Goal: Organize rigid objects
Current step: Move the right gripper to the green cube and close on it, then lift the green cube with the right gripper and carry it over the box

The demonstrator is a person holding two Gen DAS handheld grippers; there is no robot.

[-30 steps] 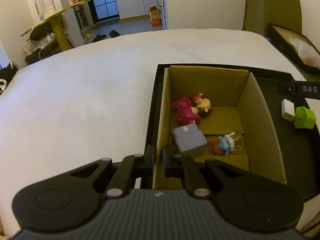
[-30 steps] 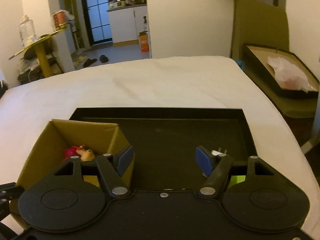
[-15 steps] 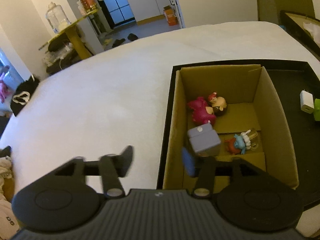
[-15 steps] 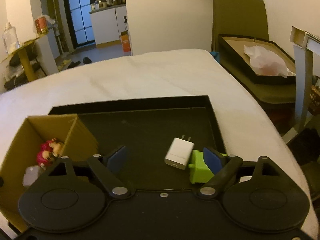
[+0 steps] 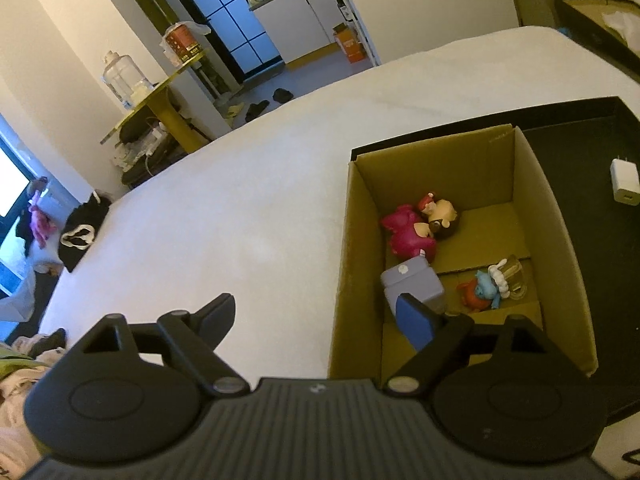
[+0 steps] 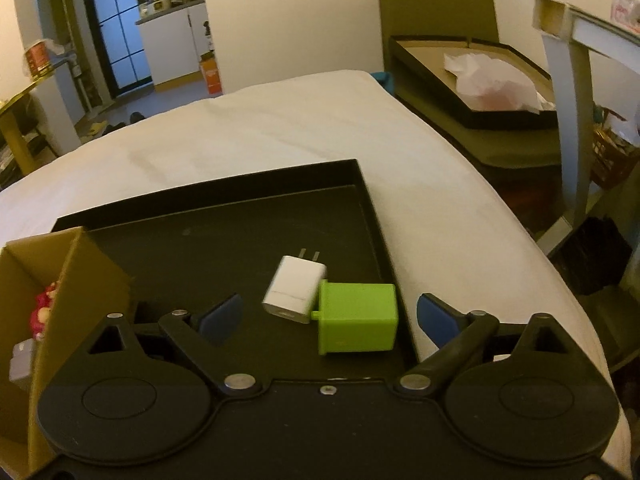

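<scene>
A cardboard box (image 5: 560, 240) stands in a black tray (image 6: 224, 232) on a white bed. Inside it lie a grey block (image 5: 412, 286), a pink figure (image 5: 406, 234), a brown-headed figure (image 5: 442, 216) and a blue-and-red figure (image 5: 486, 288). My left gripper (image 5: 320, 320) is open and empty above the box's left wall, its right finger over the grey block. My right gripper (image 6: 330, 314) is open and empty, with a white charger (image 6: 294, 288) and a green block (image 6: 356, 318) on the tray between its fingers. The charger also shows in the left wrist view (image 5: 624, 180).
The box (image 6: 52, 280) stands at the tray's left end. The white bed (image 6: 280, 128) stretches behind. A second tray with white paper (image 6: 492, 76) sits past the bed's right edge. A yellow side table (image 5: 160, 92) with a jar stands far left.
My left gripper opened, let go of the grey block in the box, and drew back. My right gripper moved right and now frames the white charger and green block.
</scene>
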